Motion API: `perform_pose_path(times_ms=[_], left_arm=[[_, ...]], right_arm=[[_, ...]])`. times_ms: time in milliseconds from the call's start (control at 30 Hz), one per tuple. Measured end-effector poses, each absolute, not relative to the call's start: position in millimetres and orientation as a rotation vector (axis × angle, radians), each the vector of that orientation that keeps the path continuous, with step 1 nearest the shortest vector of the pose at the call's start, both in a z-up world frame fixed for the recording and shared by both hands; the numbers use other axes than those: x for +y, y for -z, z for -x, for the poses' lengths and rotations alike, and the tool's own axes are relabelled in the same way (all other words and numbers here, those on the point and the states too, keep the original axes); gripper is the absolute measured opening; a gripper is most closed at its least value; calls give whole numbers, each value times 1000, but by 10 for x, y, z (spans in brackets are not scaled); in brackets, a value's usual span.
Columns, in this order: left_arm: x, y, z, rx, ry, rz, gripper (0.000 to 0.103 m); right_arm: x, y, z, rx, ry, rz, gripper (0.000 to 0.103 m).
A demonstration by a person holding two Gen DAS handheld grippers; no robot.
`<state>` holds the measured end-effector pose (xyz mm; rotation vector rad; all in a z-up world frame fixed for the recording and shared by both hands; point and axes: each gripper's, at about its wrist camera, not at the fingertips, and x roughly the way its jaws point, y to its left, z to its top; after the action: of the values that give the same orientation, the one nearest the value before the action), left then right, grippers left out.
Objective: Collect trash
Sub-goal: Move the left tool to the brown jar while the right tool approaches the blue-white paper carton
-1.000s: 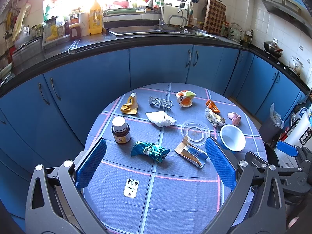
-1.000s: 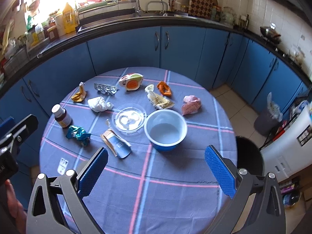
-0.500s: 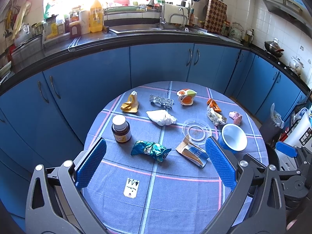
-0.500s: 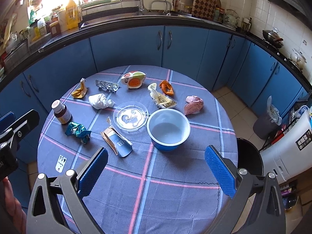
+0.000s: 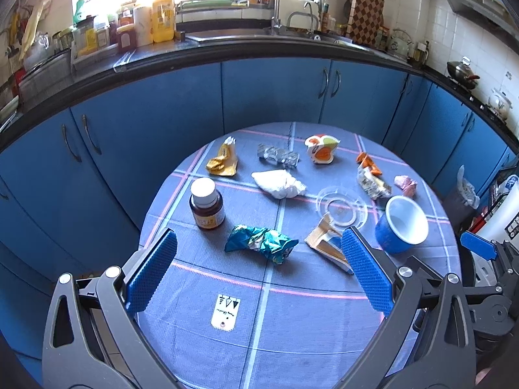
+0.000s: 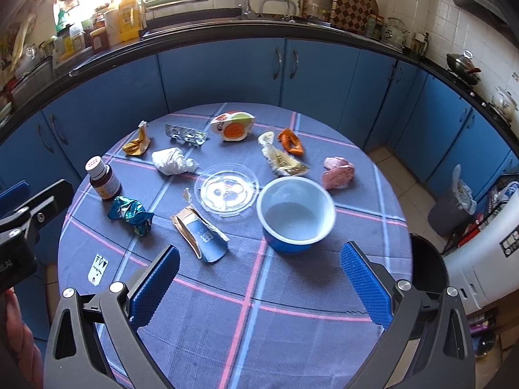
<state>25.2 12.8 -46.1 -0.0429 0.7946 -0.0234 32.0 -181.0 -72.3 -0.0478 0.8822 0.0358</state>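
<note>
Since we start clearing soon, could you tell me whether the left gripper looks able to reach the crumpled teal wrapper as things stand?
Probably yes: the left gripper is open, and the teal wrapper lies just ahead between its fingers, with nothing in between.

Blue bowl [image 6: 296, 215] now tilted, shifted nearer right hand-held gripper [image 6: 259, 287].

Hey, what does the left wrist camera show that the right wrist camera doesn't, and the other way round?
Only the left wrist view shows the right gripper from outside, at its right edge. Only the right wrist view shows the left gripper at its left edge, plus tiled floor beyond the table. Both show the blue bowl, brown bottle, teal wrapper and clear lid on the checked tablecloth.
</note>
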Motion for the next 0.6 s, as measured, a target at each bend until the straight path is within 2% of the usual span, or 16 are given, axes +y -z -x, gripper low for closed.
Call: perform_pose_path(times_ms=[600], left_arm=[[605, 1153, -601, 927, -23, 67, 100]], right_arm=[[-1298, 1368, -686, 925, -189, 169, 97]])
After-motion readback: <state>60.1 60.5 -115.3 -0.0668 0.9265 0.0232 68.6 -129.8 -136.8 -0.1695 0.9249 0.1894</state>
